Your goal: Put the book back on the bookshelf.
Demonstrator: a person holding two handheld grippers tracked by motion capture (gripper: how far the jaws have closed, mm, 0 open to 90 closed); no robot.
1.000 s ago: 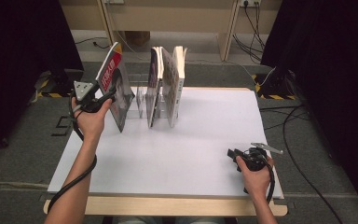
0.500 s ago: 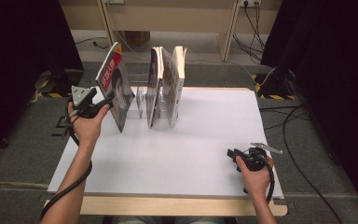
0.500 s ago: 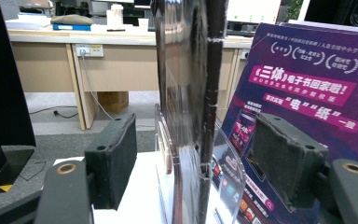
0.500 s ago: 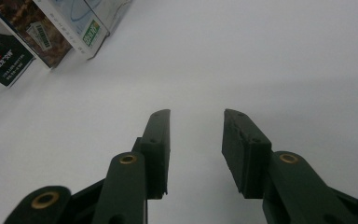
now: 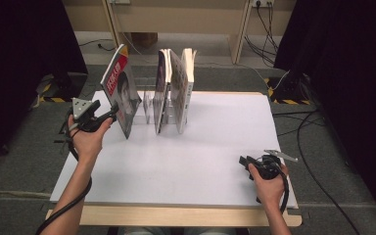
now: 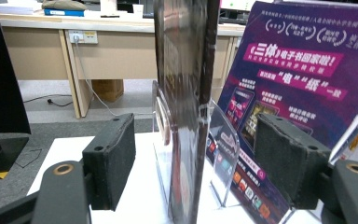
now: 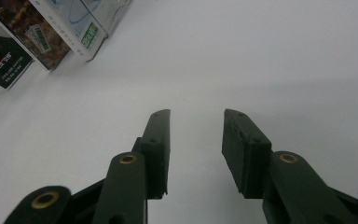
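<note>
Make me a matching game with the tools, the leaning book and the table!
Things:
1. left tool
2. right tool
3. red-spined book
4. table

Descriptions:
A. white top, bears the books
B. leans at the left end of the row
C. open, at a book's edge, pads apart from it
D. open over bare table, nothing between its pads

Pairs: 1-C, 2-D, 3-B, 4-A

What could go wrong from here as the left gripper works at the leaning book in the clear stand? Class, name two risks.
1. The leaning book tilts left in the clear stand; a nudge from the left gripper, whose jaws stand open either side of its edge, might tip it off the table edge.
2. It stands near the upright books, so a push rightward could topple them.
</note>
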